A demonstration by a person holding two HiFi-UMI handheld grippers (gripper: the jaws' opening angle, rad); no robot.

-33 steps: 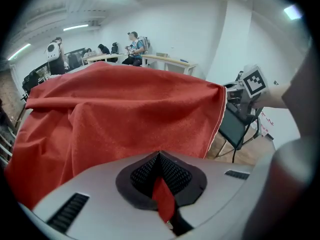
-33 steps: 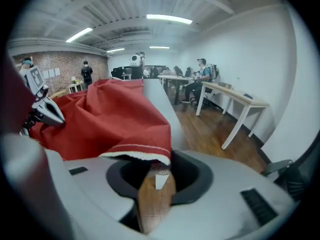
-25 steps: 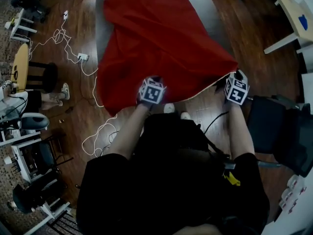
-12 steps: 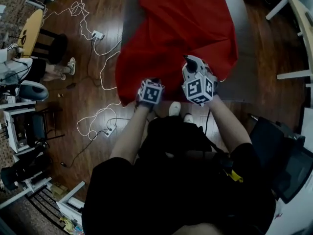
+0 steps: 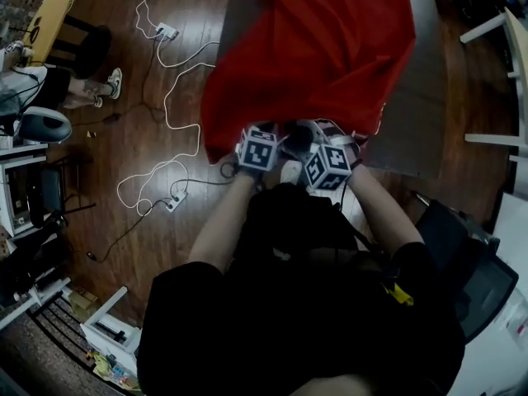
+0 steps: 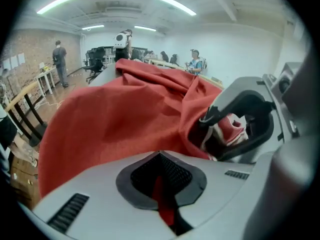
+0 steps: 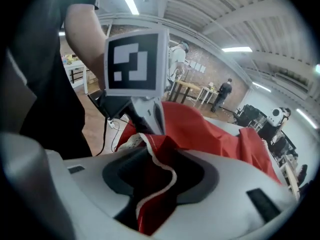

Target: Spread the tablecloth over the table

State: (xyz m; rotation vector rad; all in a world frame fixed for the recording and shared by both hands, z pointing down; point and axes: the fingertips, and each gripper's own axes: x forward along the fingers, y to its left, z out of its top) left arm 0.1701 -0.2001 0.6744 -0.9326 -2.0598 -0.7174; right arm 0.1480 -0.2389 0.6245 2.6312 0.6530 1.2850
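Left gripper point(image 6: 161, 184) pinches the red tablecloth point(image 5: 322, 48) tight, right gripper point(image 7: 160, 181) beside it, jaws just opening with the white-trimmed hem point(image 7: 167, 171) loose between them; cloth lies bunched on the grey table point(image 5: 421, 97), overhanging its near edge; likely risk: the freed hem drops and its weight drags the cloth floorward.

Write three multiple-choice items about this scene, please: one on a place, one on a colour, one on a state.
1. Where do the white power strips lie? A on the wooden floor, left of the table; B on a shelf; C on a chair.
2. What colour is the tablecloth? A blue; B green; C red.
3. How is the left tool? A open and empty; B shut on the tablecloth; C out of view.
Answers: 1 A, the head view shows them on the floor; 2 C, it is red in every view; 3 B, its jaws pinch a red fold.
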